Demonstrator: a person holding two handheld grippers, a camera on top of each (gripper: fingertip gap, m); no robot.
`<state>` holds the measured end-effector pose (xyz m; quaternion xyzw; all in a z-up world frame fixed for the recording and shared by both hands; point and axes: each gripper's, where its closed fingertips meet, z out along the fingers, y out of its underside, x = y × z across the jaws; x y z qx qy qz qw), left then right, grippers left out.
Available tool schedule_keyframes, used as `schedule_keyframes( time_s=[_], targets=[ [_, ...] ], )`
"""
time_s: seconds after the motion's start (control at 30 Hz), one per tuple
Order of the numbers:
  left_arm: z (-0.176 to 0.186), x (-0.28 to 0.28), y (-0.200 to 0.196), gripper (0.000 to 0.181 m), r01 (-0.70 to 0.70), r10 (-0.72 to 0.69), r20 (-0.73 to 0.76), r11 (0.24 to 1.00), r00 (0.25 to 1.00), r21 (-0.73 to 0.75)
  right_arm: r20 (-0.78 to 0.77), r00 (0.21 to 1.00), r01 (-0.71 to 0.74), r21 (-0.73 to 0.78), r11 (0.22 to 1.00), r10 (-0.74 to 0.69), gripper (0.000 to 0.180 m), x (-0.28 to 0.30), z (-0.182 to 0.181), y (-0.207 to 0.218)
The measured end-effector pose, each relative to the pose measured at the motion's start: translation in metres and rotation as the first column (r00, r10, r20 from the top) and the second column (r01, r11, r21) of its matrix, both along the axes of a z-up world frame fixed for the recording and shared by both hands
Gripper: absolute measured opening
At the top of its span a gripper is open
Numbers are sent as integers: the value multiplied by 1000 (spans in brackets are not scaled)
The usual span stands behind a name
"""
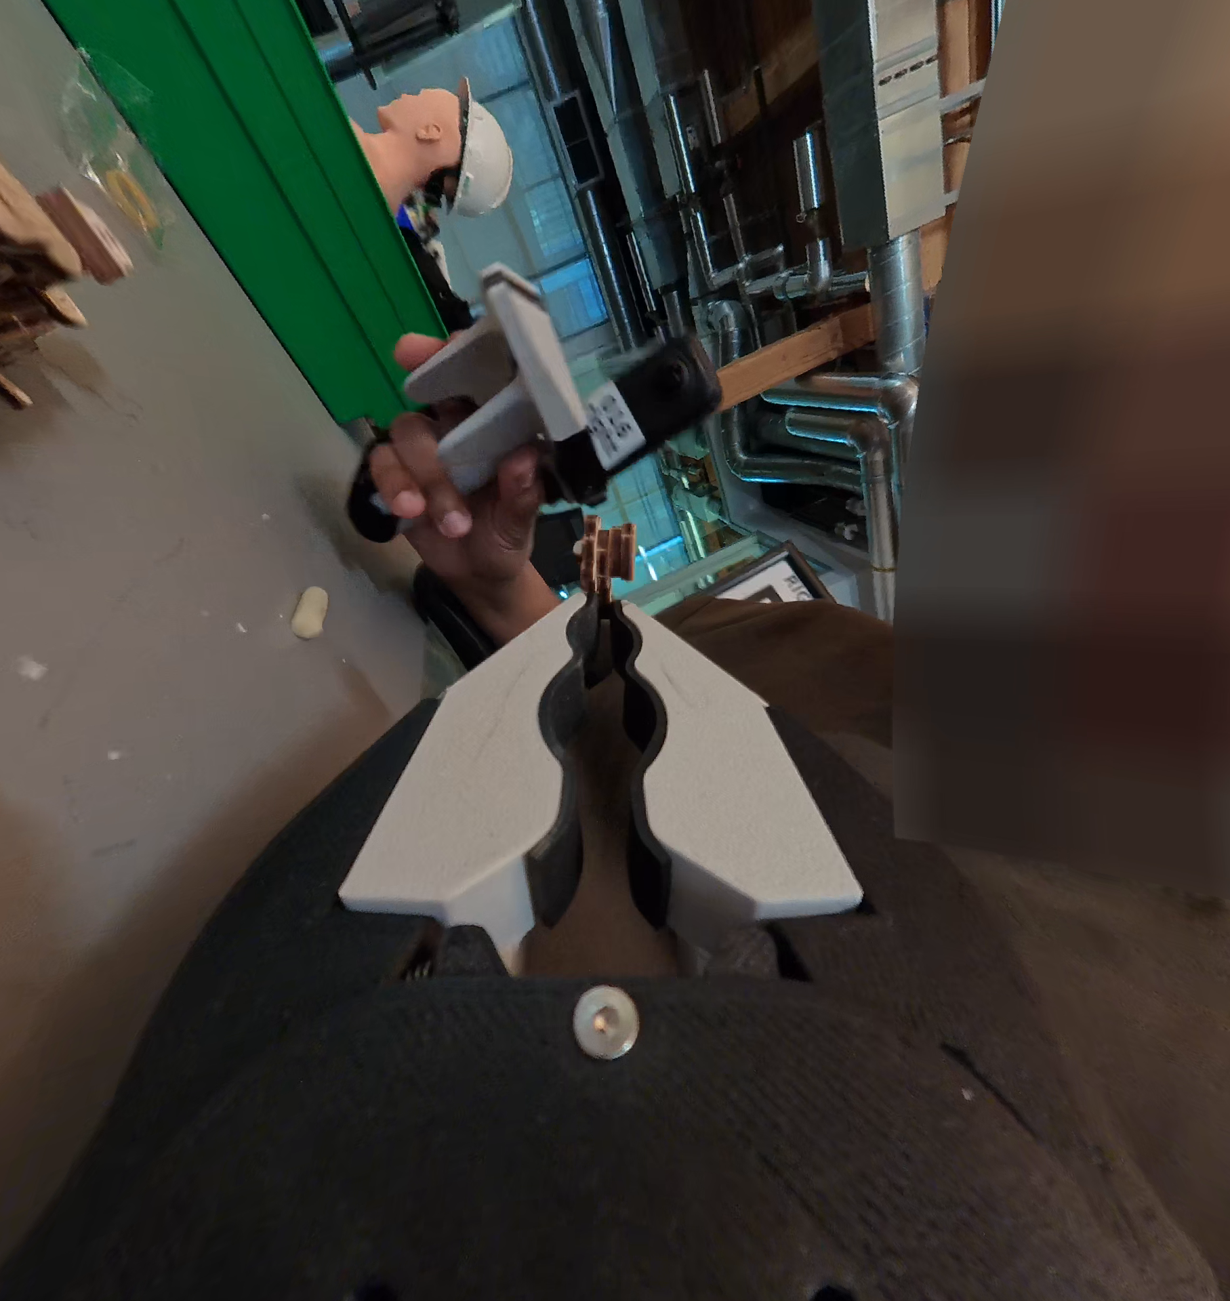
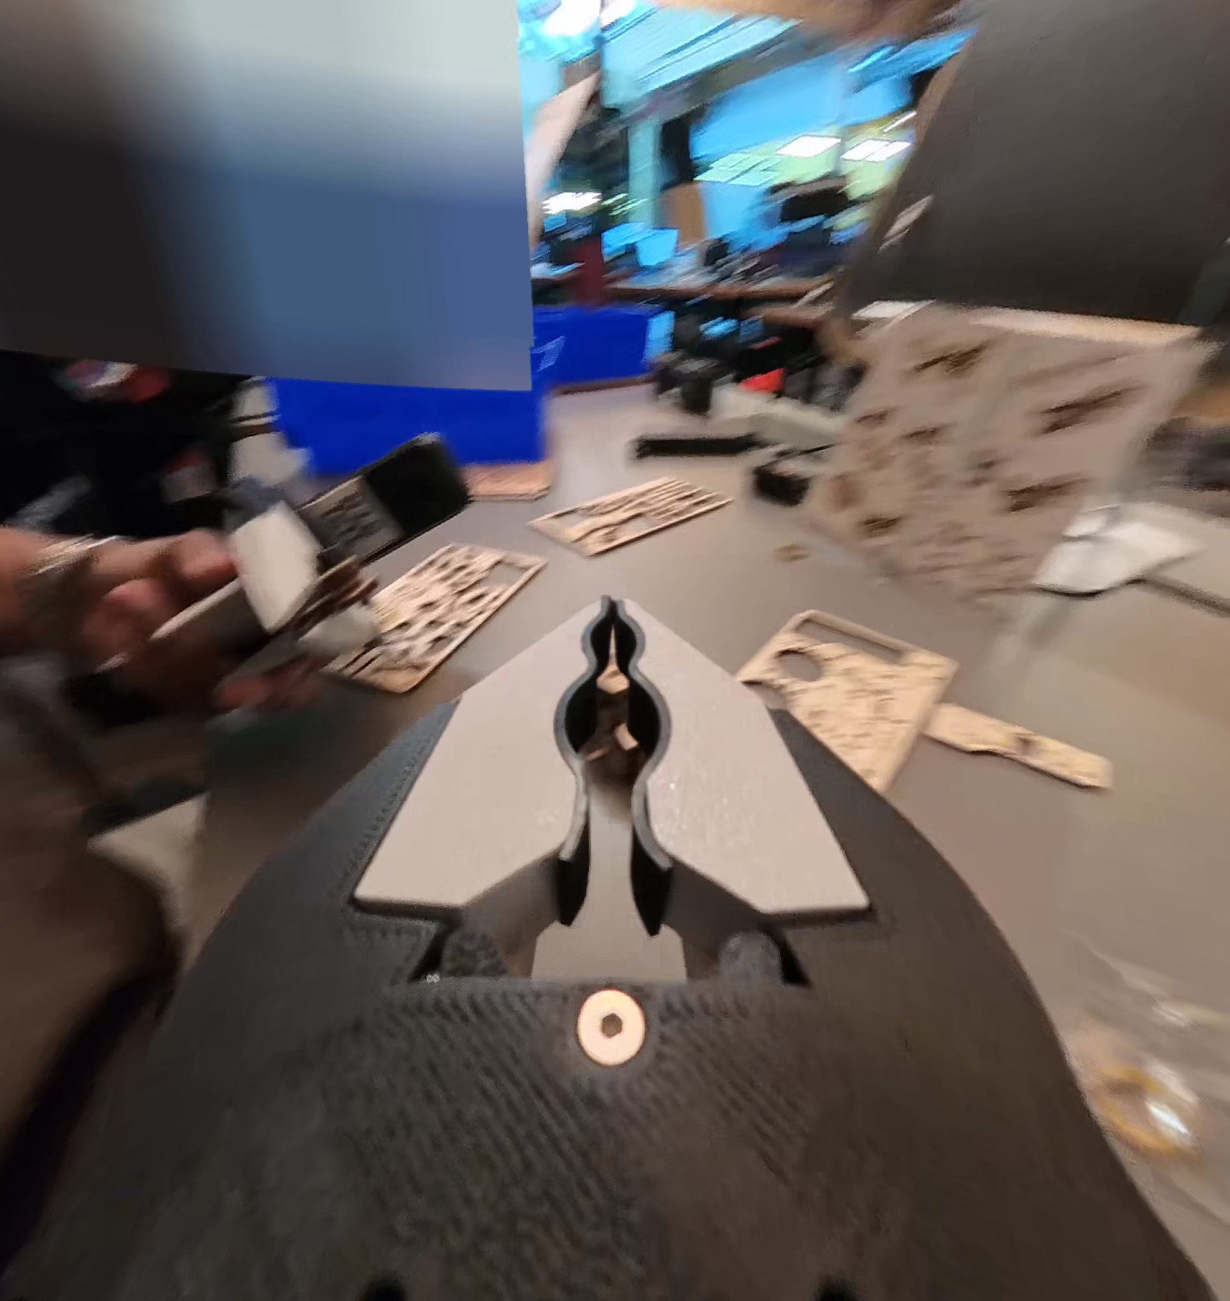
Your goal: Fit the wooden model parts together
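Observation:
My left gripper (image 1: 601,607) is shut on a small notched wooden part (image 1: 606,556), which sticks out past the fingertips and is held up in the air. A hand (image 1: 478,524) holds the right gripper's grey handle (image 1: 471,443) just beyond that part. In the right wrist view my right gripper (image 2: 606,611) is shut with nothing between its tips, above the grey table (image 2: 703,584). The left gripper shows blurred at the left of that view, with the brown wooden part (image 2: 337,591) at its front.
Several laser-cut wooden sheets (image 2: 457,605) (image 2: 629,510) (image 2: 858,683) lie on the table. A pale patterned box (image 2: 985,457) stands at the right. A partly built wooden model (image 1: 13,281) sits at the far left, next to a green beam (image 1: 260,176). Tip to tip, the grippers are about 10 centimeters apart.

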<state>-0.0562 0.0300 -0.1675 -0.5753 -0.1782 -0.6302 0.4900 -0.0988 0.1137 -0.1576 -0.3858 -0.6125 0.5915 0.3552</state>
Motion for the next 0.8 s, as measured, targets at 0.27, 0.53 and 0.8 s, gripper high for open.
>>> schedule_keyframes(
  time_s=[0.27, 0.53, 0.8],
  targets=[
    [-5, -77, 11, 0, -500, 479, -316, 866, 819, 17, -133, 960, 255, 57, 965, -246, 0, -5, 18, 27],
    [13, -99, 23, 0, -595, 582, -534, 785, 613, 171, 39, 982, 186, -20, 982, -185, 0, -32, 2, 20],
    [4, -100, 30, 0, -623, 570, -622, 765, 537, 163, -77, 979, 198, 133, 971, -189, 0, -25, 13, -4]
  ],
)
